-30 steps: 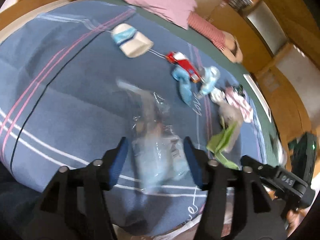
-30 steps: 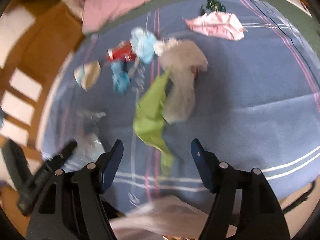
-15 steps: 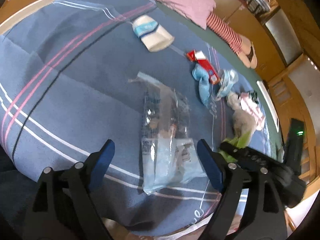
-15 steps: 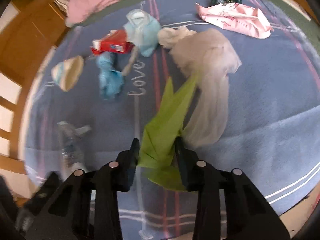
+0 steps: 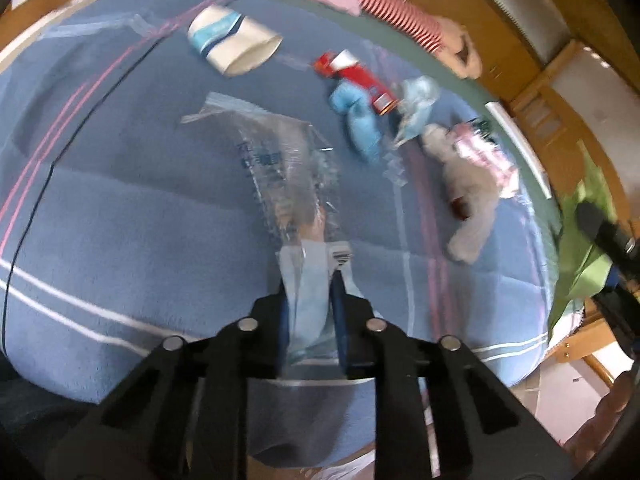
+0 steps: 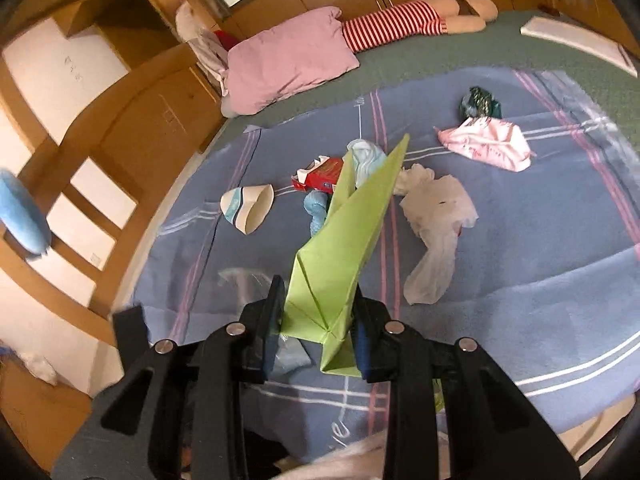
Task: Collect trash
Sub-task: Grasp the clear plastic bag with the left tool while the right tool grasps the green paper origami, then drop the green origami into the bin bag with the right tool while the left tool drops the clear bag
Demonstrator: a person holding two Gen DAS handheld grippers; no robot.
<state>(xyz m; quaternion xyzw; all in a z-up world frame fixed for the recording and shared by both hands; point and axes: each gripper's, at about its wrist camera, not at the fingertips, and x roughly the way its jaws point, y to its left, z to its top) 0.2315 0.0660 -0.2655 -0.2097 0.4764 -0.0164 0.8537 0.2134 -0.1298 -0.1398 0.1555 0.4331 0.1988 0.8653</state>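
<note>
My left gripper (image 5: 310, 312) is shut on the near end of a clear plastic bag (image 5: 280, 172) that lies on the blue blanket (image 5: 120, 200). My right gripper (image 6: 316, 320) is shut on a folded green paper (image 6: 348, 236) and holds it lifted above the blanket; the paper also shows at the right edge of the left wrist view (image 5: 588, 248). Other trash on the blanket: a paper cup (image 6: 250, 208), a red carton (image 6: 320, 174), a blue crumpled wrapper (image 5: 360, 120), a white plastic bag (image 6: 436, 232), a pink wrapper (image 6: 488, 142) and a dark green wrapper (image 6: 480, 104).
A pink pillow (image 6: 288, 60) and a striped doll (image 6: 392, 24) lie at the far end of the bed. Wooden furniture (image 6: 132, 128) lines the left side. The blanket's near edge (image 6: 560, 408) drops off to the floor.
My left gripper closed on the clear plastic bag's near end. My right gripper, shut on the green paper, lifted it up off the blanket.
</note>
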